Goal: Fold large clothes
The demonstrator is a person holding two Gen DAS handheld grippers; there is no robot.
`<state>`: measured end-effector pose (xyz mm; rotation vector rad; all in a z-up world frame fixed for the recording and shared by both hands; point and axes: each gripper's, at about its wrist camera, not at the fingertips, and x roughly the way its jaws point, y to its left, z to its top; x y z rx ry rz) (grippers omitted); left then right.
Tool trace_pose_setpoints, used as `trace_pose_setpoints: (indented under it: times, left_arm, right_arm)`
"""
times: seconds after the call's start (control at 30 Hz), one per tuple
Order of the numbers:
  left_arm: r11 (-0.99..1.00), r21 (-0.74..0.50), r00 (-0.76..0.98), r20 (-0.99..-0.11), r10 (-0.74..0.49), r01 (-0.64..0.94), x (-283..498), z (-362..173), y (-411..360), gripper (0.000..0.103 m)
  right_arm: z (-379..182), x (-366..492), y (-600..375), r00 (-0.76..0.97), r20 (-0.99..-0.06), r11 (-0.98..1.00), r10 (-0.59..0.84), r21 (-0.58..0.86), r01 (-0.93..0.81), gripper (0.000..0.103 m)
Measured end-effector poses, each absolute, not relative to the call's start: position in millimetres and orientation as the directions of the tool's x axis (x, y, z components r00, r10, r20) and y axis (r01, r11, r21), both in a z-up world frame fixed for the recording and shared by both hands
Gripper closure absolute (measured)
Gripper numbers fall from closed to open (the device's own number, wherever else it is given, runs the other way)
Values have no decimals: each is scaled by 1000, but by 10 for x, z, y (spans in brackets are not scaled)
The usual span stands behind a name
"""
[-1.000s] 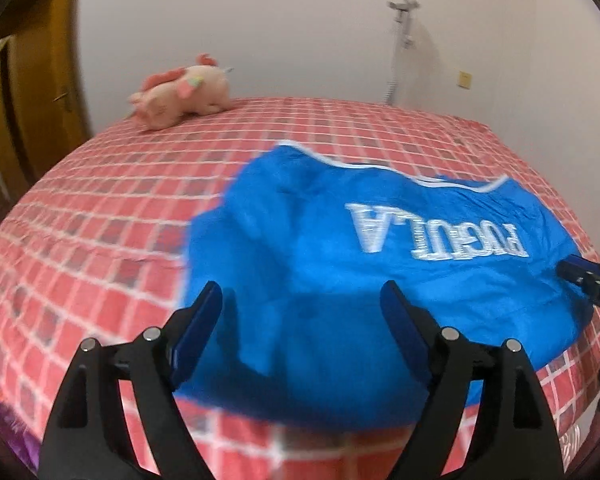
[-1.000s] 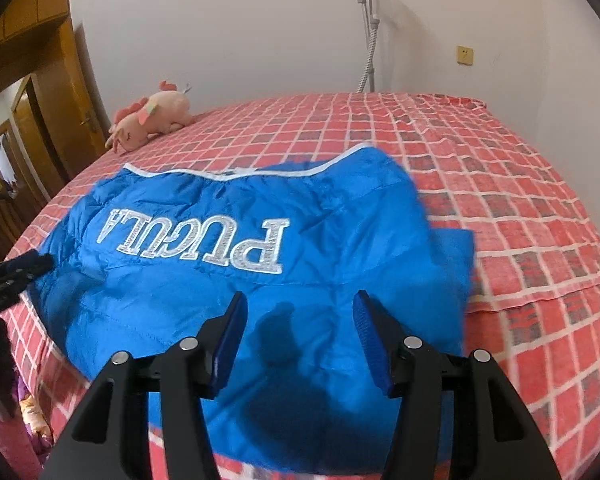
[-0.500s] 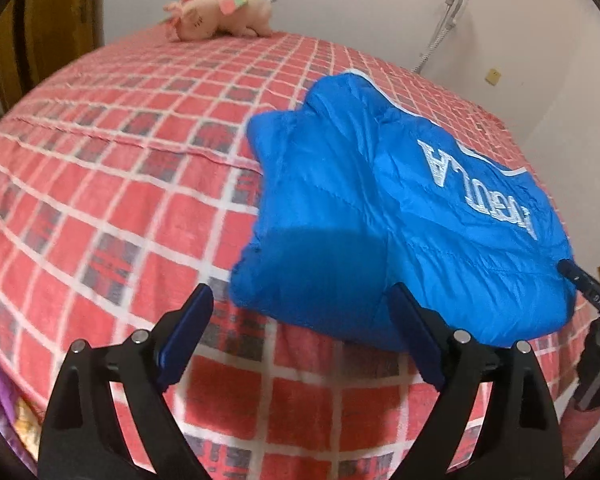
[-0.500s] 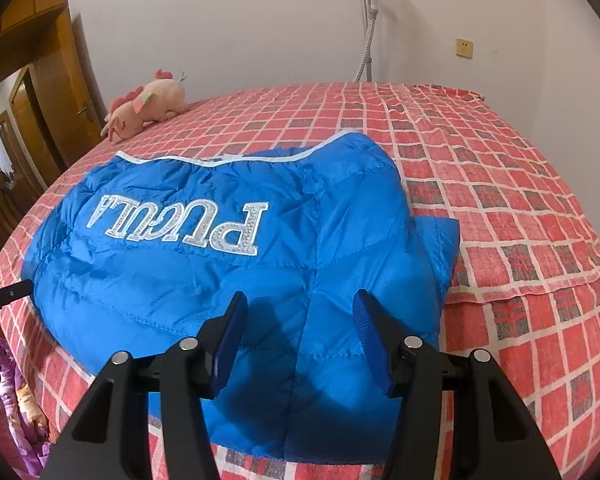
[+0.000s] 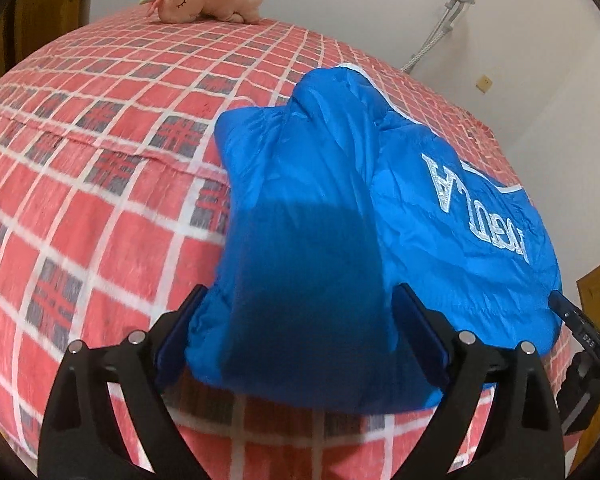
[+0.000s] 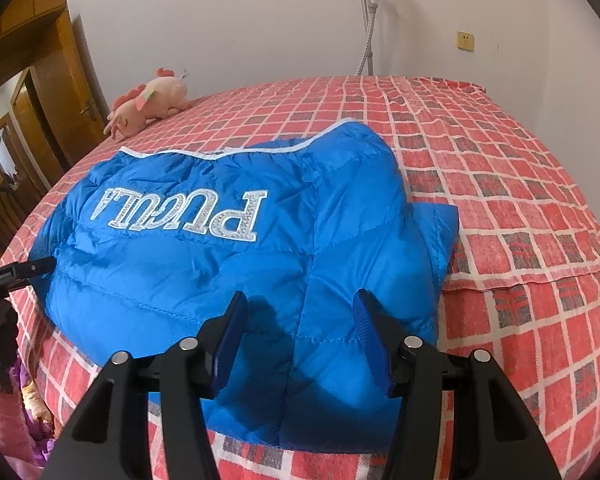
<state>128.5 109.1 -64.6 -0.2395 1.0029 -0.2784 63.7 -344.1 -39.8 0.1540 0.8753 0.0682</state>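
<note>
Since a second ago our left tool (image 5: 300,334) dropped to the jacket (image 5: 308,216) on the bed (image 5: 100,184); jaws just widened, straddling its near corner, unpinched. Right tool (image 6: 300,338) half-open, empty, above the hem. Risk: slippery padding escapes a shallow pinch.

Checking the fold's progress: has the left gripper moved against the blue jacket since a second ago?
Yes. The left gripper came down toward the blue jacket's near corner, which now lies between its opening jaws.

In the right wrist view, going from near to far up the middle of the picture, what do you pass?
Right gripper → blue jacket → silver lettering → white trim → red checked bedspread → white wall.
</note>
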Motion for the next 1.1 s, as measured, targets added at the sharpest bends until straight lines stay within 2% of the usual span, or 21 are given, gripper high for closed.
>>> trace_pose_setpoints:
  times: [0.37, 0.43, 0.53, 0.6, 0.7, 0.8, 1.1]
  left_arm:
    - [914, -382, 497, -772, -397, 138, 1614, -761, 1038, 12]
    - [910, -387, 497, -766, -408, 150, 1637, -761, 1024, 17]
    - [899, -405, 498, -752, -432, 168, 1618, -741, 1016, 30]
    - [888, -426, 497, -741, -452, 174, 1584, -718, 1026, 45]
    - [888, -419, 508, -732, -453, 188, 1525, -659, 1006, 55]
    - [889, -411, 508, -732, -454, 202, 1539, -677, 997, 55]
    - [853, -484, 486, -707, -514, 197, 1602, -846, 1091, 54]
  right_arm:
    - [-434, 708, -3424, 631, -767, 987, 115, 161, 15, 47]
    - [-442, 720, -3420, 630, -768, 987, 114, 162, 19, 47]
    - [-453, 747, -3405, 629, -770, 987, 107, 157, 25, 46]
    - [-455, 756, -3396, 629, -771, 988, 104, 155, 27, 45]
    - [-461, 769, -3394, 627, -773, 988, 100, 153, 30, 45]
    - [-464, 774, -3393, 627, -772, 988, 101, 152, 28, 45]
    - [-583, 848, -3391, 642, -759, 985, 106, 168, 36, 45]
